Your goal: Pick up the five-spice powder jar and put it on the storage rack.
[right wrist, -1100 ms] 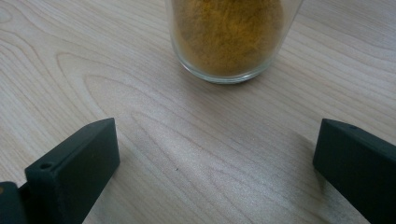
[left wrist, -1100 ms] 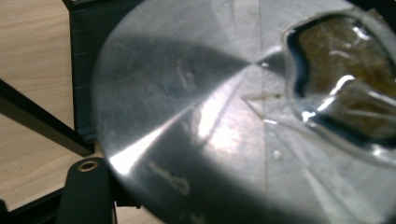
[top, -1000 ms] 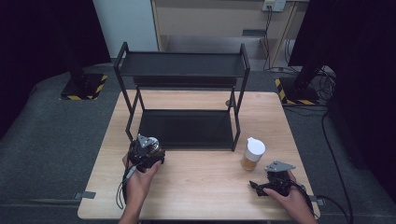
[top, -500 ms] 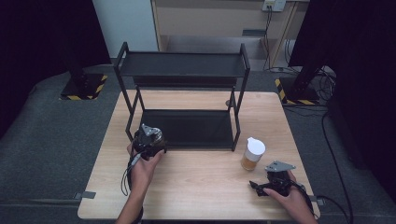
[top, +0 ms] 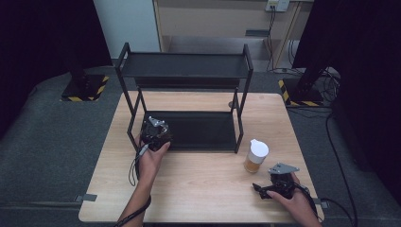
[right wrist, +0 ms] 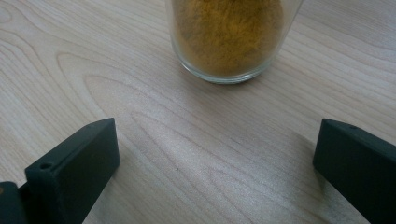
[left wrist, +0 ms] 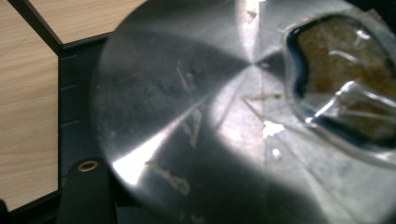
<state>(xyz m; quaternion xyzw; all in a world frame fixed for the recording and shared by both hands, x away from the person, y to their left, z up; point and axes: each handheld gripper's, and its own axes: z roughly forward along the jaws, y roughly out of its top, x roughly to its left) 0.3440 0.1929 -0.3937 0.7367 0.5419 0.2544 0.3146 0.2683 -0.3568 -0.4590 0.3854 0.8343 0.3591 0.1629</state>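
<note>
We're mid-carry: left gripper (top: 155,131) clamped on a metal-lidded jar (left wrist: 243,112) at rack (top: 184,71) lower shelf, centre-left; next, set it inside; right gripper (top: 274,188) jaws apart before spice jar (top: 256,156), lower right

worktop (top: 203,184): pale wood grain | rack (top: 184,66): black | jar (top: 256,156): ochre powder, white lid | tin (left wrist: 224,121): brushed silver

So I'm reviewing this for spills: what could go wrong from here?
The left hand-held gripper holds a shiny metal tin at the rack's lower shelf; it could knock the front post or land half off the edge. The spice jar stands right ahead of the open right hand-held gripper; a nudge might tip it.
</note>
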